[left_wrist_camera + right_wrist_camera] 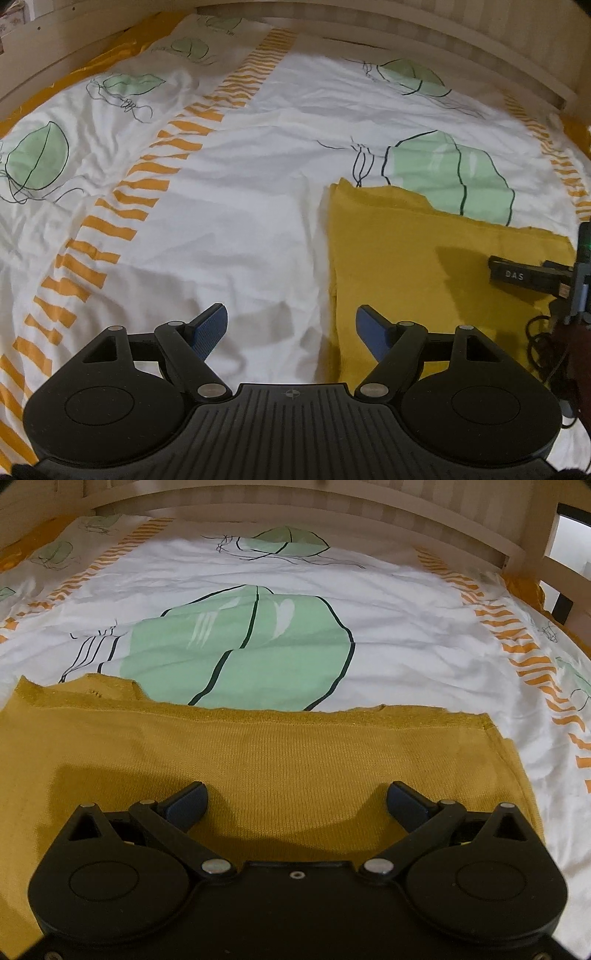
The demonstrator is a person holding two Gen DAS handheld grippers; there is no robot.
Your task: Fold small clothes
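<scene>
Mustard knit garment (258,760) lies spread flat on a bed sheet (258,206), a white one printed with pale green leaf shapes (258,642) and bands of orange stripes (122,206), rumpled into soft creases. A pale wooden bed frame (332,513) with slats closes off the far edge of the bed. From the left wrist view the garment sits to the right, its left edge running under the left gripper (291,328), whose blue-padded jaws are spread wide with nothing between them. The right gripper (295,801) hovers over the garment's middle, jaws likewise parted and empty, casting a shadow on the knit. Nothing else lies on the sheet
</scene>
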